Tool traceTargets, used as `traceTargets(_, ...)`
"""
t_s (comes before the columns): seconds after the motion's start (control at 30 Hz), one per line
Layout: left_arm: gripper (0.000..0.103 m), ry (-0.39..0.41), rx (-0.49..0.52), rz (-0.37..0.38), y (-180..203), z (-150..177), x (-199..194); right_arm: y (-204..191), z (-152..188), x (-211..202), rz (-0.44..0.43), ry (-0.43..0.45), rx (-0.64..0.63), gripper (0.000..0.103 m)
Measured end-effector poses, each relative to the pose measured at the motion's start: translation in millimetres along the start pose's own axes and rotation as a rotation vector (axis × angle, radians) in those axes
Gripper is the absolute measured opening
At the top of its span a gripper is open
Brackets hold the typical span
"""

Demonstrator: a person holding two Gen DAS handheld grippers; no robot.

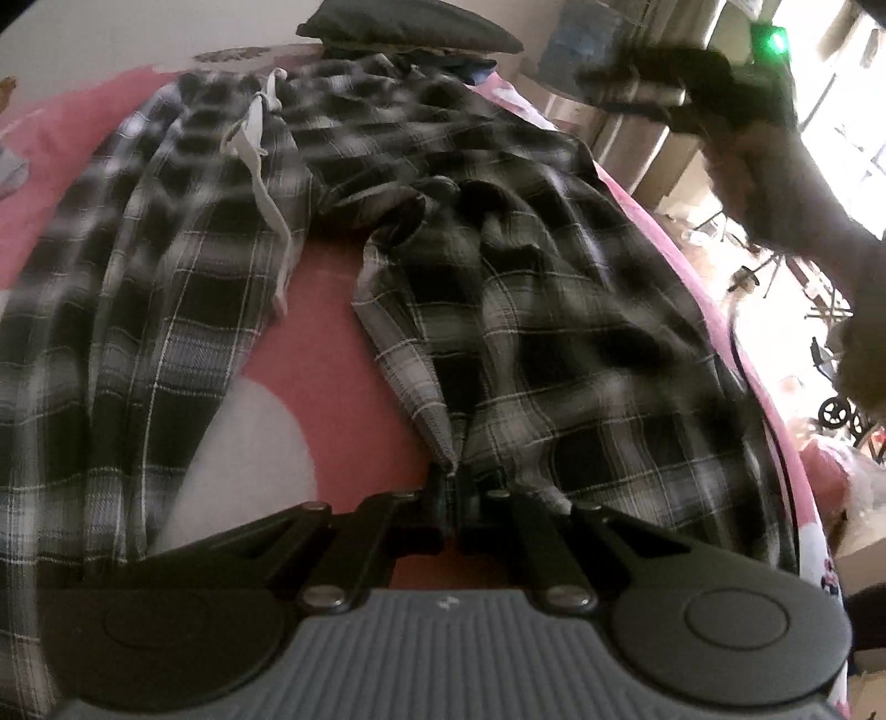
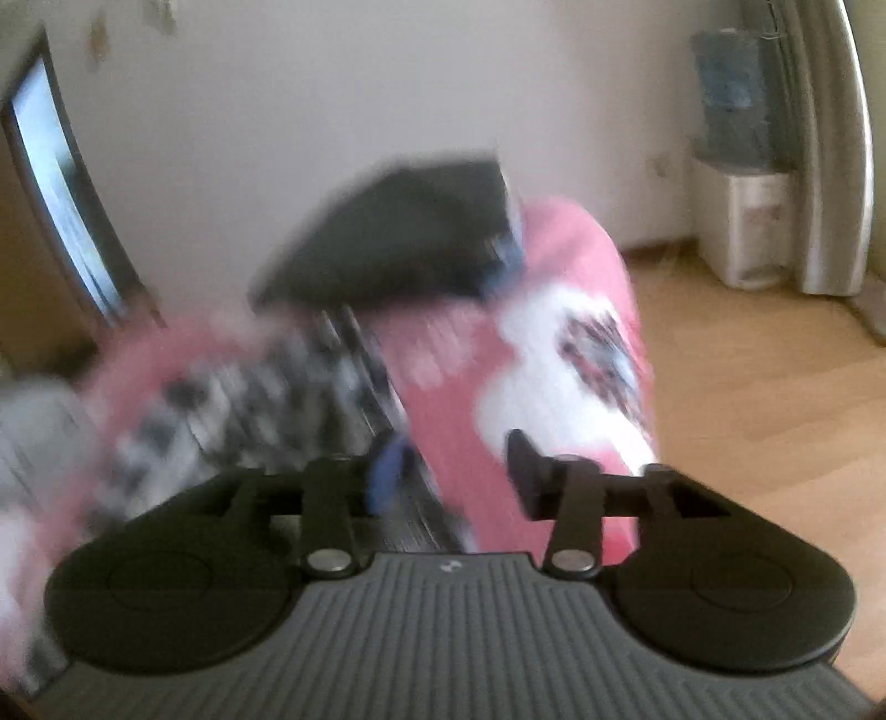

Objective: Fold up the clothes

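Left wrist view: The left gripper (image 1: 451, 487) was clenched on a pointed corner of the plaid trousers (image 1: 526, 310), the cloth pinched between the closed fingertips. The trousers lay spread over the pink bedcover (image 1: 343, 310), the legs apart with bare cover between them. A white drawstring (image 1: 260, 166) trailed from the waistband down one leg. A dark cushion (image 1: 410, 27) sat at the far end of the bed, just beyond the waistband. At the upper right, a hand (image 1: 775, 166) held the other gripper raised above the garment, well apart from the cloth.

Right wrist view: The picture was heavily blurred. The right gripper (image 2: 448, 471) was released, its jaws standing apart with nothing pressed between them. A blue patch showed beside the left finger; what it was cannot be told. The plaid cloth lay to the left, the cover's edge and wooden floor (image 2: 775, 387) to the right.

Risks, as judged:
- The pinch held only a thin corner. A sharp pull could slip it free.
- Only one point was held. Dragging the leg could bunch it or skew the fold.
- The loose drawstring could get trapped inside the fold.
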State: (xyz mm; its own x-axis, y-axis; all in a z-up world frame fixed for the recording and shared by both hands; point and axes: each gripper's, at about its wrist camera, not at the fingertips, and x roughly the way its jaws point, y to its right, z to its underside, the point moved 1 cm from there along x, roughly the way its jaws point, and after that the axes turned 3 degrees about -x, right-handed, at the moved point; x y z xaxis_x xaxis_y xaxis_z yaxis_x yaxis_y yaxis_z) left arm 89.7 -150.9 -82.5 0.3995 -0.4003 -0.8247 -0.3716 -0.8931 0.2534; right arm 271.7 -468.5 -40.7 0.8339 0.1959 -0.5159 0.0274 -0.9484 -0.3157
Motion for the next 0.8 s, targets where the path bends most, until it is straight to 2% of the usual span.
traceTargets(0.1,0.003,-0.013,0.014,0.007,-1,0,-2,4,-20,38,-0.07,-0.037,0.079,0.058)
traceTargets(0.23,0.003,-0.031,0.011,0.015,-3,2,-3,-3,-30,106,-0.098,-0.134,0.123,0.058)
traceTargets(0.33,0.003,-0.046,0.004,0.024,-3,4,-3,-15,-35,151,-0.085,-0.182,0.128,0.058)
traceTargets(0.47,0.003,-0.072,-0.008,0.046,-1,10,-5,-37,-38,188,-0.056,-0.231,0.103,0.058)
traceTargets(0.53,0.003,-0.08,-0.01,0.055,-1,13,-6,-44,-40,196,-0.038,-0.228,0.068,0.036)
traceTargets(0.57,0.003,-0.084,-0.011,0.058,-1,14,-7,-45,-42,200,-0.032,-0.237,0.063,0.005)
traceTargets(0.6,0.003,-0.087,-0.015,0.062,-2,14,-7,-46,-45,202,-0.037,-0.236,0.075,0.005)
traceTargets(0.7,0.003,-0.095,-0.027,0.073,-6,12,-5,-54,-56,203,-0.022,-0.149,0.052,0.005)
traceTargets(0.8,0.003,-0.107,-0.029,0.084,-10,8,-2,-54,-57,218,0.016,-0.138,0.045,0.005)
